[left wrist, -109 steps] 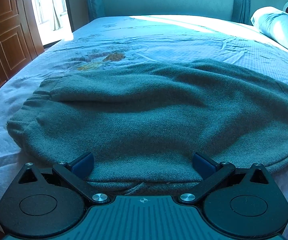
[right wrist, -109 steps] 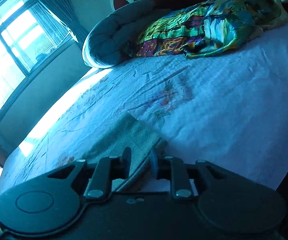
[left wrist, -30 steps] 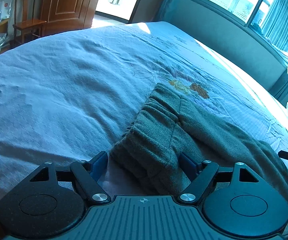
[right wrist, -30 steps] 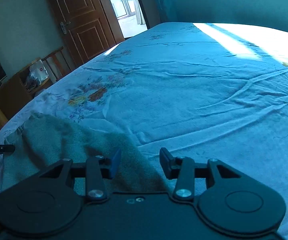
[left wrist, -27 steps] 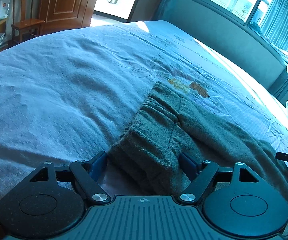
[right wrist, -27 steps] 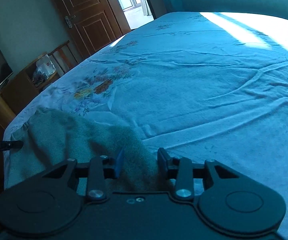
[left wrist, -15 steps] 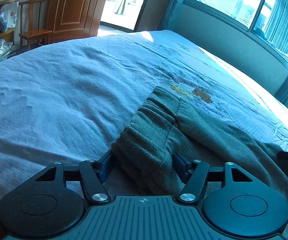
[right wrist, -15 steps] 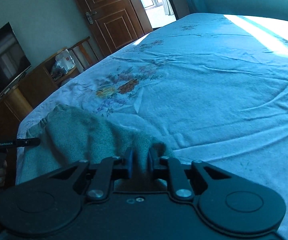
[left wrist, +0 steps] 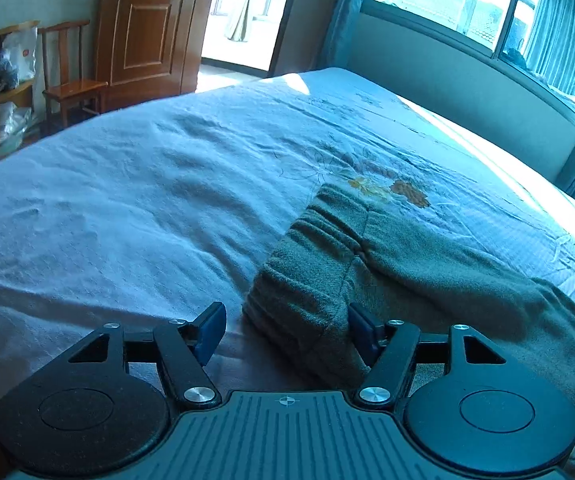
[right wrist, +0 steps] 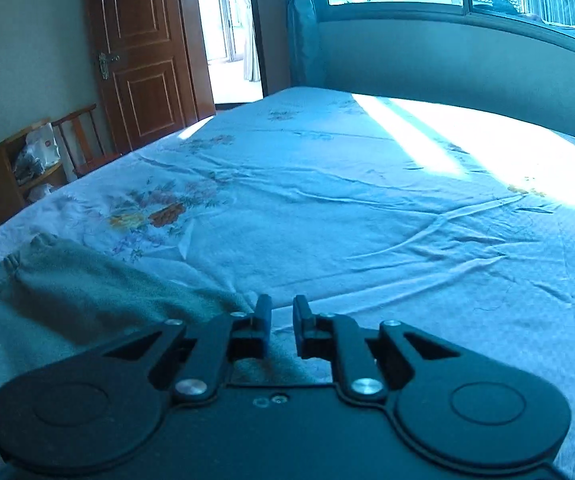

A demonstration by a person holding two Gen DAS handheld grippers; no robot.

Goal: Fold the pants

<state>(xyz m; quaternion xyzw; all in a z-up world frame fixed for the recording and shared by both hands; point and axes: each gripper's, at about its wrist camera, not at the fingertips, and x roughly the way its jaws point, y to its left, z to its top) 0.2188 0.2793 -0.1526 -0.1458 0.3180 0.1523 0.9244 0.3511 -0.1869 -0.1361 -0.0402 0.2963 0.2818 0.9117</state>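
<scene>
My left claw [left wrist: 285, 334], jaws just widening, straddles fuzzy green pants [left wrist: 387, 264]; my right claw [right wrist: 281, 322], parting slightly, grips nothing.

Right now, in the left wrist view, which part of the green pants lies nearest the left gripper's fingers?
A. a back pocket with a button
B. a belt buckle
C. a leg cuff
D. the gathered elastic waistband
D. The pants show their ribbed, gathered waistband just ahead of the left gripper, lying on the bed sheet.
</scene>
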